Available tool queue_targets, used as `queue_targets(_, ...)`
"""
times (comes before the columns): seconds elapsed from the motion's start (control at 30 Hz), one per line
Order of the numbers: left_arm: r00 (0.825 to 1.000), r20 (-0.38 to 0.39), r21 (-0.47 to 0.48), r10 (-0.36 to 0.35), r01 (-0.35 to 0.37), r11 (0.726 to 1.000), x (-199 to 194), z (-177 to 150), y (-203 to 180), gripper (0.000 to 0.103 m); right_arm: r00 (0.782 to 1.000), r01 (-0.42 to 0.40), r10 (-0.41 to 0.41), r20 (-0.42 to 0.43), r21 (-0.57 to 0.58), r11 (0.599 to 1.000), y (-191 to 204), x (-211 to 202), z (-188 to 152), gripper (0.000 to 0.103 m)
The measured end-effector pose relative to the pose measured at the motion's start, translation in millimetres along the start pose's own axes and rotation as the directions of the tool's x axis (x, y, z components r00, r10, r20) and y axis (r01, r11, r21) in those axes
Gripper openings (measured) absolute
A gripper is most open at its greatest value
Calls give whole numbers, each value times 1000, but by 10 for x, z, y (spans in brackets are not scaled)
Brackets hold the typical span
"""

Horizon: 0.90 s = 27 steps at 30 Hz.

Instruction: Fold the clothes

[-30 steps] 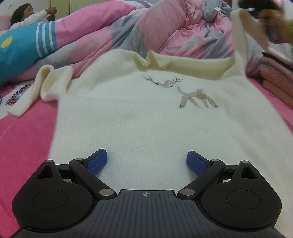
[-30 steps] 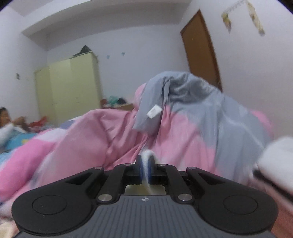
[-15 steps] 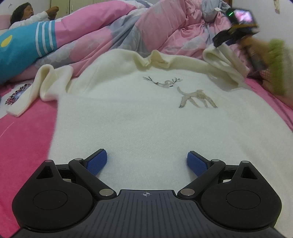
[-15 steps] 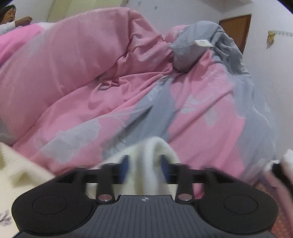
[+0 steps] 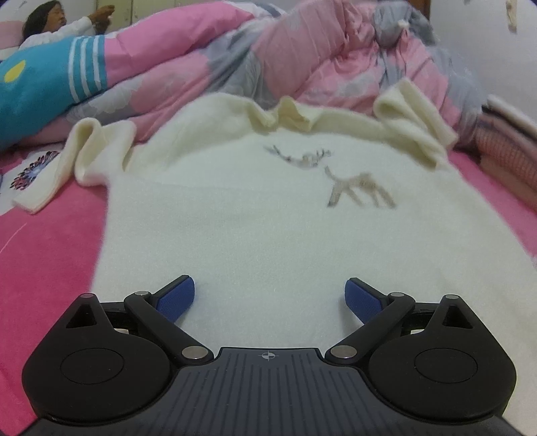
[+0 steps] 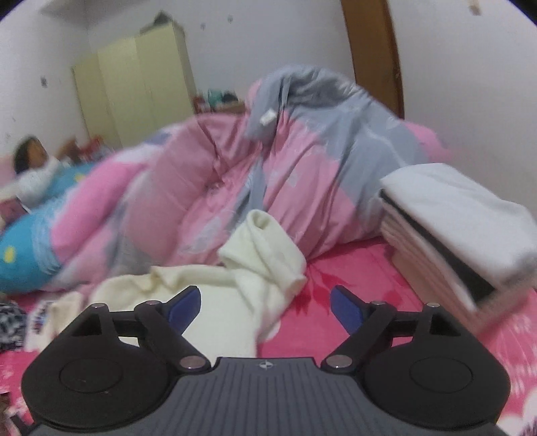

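A cream sweater (image 5: 268,218) with a deer motif (image 5: 355,187) lies spread on the pink bed. My left gripper (image 5: 269,295) hovers open over its near hem, touching nothing. The sweater's right sleeve (image 5: 416,124) lies bunched on the shoulder; its left sleeve (image 5: 63,161) trails off onto the sheet. In the right wrist view that right sleeve (image 6: 265,255) lies crumpled ahead of my right gripper (image 6: 265,305), whose jaws are opening with nothing pressed between them.
A heaped pink and grey duvet (image 5: 302,57) rises behind the sweater. A person (image 5: 50,23) lies at the far left beside a blue pillow (image 5: 43,84). A stack of folded clothes (image 6: 453,228) sits on the pink sheet (image 6: 335,322) at the right.
My right gripper let go of the right sleeve and pulled back; the sleeve dropped from held up high to bunched on the shoulder. The left gripper stayed put.
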<state>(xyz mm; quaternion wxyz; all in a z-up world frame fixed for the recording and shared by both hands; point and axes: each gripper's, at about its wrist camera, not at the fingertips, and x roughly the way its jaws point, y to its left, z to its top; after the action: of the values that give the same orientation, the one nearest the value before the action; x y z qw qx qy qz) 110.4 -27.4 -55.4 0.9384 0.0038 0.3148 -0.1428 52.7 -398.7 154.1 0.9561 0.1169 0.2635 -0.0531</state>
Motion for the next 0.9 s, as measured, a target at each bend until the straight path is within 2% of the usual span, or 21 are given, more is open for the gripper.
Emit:
queue_targets(0.13, 997, 82, -26, -4, 6, 1000, -290, 104, 6, 97, 998, -43, 43, 45, 3, 999, 37, -777, -329, 87)
queue_targets(0.3, 988, 150, -41, -40, 47, 998, -839, 184, -6, 97, 984, -145, 140, 107, 39, 989, 178, -1436, -622, 87)
queue_targets(0.43, 980, 187, -77, -69, 85, 993, -1437, 115, 263, 97, 951, -262, 247, 183, 61, 963, 207, -1812, -722, 87)
queue_targets(0.57, 981, 192, -172, 6, 27, 985, -1905, -17, 742, 97, 910, -367, 343, 232, 70, 928, 140, -2037, -832, 87)
queue_targets(0.6, 983, 181, -193, 29, 7, 981, -1974, -62, 841, 97, 900, -392, 366, 236, 75, 917, 106, -2032, -876, 87)
queue_targets(0.7, 990, 127, -239, 59, -27, 971, -2056, -246, 1035, 95, 895, -426, 396, 207, 124, 896, -15, -1815, -1053, 87)
queue_targets(0.77, 998, 62, -277, 15, 3, 961, -1970, -423, 1047, 89, 898, -438, 413, 154, 210, 874, -118, -1505, -1198, 87)
queue_targets(0.8, 999, 31, -302, -17, 26, 953, -1917, -514, 1038, 81, 897, -442, 423, 127, 257, 860, -166, -1345, -1272, 87)
queue_targets(0.87, 995, -11, -354, -96, 86, 931, -1784, -692, 960, 72, 898, -426, 436, 55, 355, 832, -230, -931, -1478, 87)
queue_targets(0.9, 992, -26, -362, -122, 104, 926, -1709, -753, 893, 63, 895, -414, 445, 19, 402, 817, -261, -723, -1582, 84)
